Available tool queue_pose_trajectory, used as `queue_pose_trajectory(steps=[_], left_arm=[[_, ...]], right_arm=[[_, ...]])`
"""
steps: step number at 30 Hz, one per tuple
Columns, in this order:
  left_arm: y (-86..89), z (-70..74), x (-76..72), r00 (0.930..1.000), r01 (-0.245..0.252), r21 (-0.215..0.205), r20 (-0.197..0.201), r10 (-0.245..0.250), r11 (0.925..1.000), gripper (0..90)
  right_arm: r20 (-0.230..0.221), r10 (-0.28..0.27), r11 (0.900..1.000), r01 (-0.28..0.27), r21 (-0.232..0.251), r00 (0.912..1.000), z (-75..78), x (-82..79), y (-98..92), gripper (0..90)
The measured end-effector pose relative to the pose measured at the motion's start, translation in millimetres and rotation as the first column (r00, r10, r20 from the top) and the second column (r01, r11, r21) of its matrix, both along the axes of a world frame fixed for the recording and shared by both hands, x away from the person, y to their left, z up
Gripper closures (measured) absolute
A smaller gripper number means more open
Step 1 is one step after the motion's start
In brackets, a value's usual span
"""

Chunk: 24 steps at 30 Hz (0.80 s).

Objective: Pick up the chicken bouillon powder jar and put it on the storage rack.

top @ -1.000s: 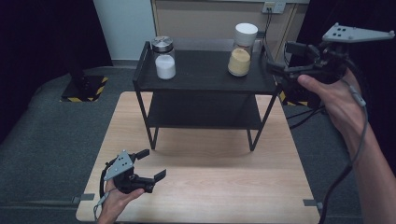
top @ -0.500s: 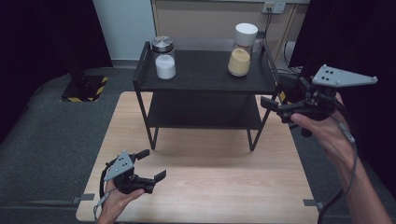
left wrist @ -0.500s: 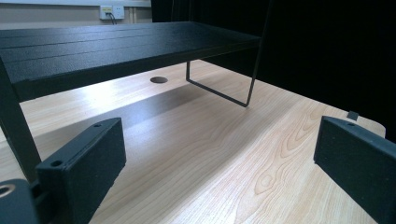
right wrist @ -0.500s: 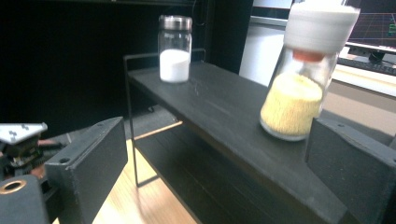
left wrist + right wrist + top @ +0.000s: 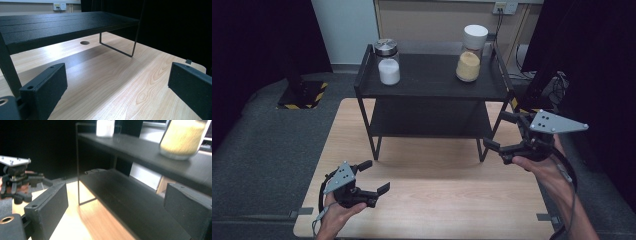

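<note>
The right gripper (image 5: 503, 137), jaws wide and empty, sits beside the rack (image 5: 432, 87); the yellow-filled jar (image 5: 470, 59) stands above it (glass, probably heavy, slippery), best gripped around its body.

In the right gripper view, the yellow-filled jar (image 5: 183, 138) above the right gripper (image 5: 115, 212) is cut off at the top edge (lid unseen). The white-filled jar (image 5: 105, 127) farther off is cropped likewise, and everything there looks blurred.
</note>
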<state>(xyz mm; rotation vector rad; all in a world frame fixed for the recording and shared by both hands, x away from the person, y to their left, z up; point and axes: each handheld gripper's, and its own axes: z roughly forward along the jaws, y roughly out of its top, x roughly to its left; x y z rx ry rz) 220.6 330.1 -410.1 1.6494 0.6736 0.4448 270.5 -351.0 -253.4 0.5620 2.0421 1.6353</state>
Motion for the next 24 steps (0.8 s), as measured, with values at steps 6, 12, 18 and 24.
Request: queue_pose_trajectory(steps=[6,12,18,24], left_arm=[[0.1,-0.2,0.3,1.0,0.001,-0.001,0.0,-0.001,1.0,1.0],[-1.0,0.0,1.4,1.0,0.006,0.006,0.002,-0.006,1.0,1.0],[-0.8,-0.2,1.2,1.0,0.005,0.005,0.001,-0.005,1.0,1.0],[-1.5,-0.3,1.4,1.0,0.007,0.008,-0.001,-0.007,0.9999,0.9]], right_arm=[[-0.028,0.013,1.0,-0.013,-0.025,0.9995,-22.8,2.0,5.1,6.2],[-0.045,0.018,0.999,-0.02,-0.035,0.9988,-43.4,1.5,10.9,6.3],[-0.074,0.028,0.999,-0.031,-0.038,0.9969,-67.6,-0.6,14.8,6.8],[-0.101,0.024,0.999,-0.026,-0.024,0.9946,-93.5,-5.5,14.8,7.2]])
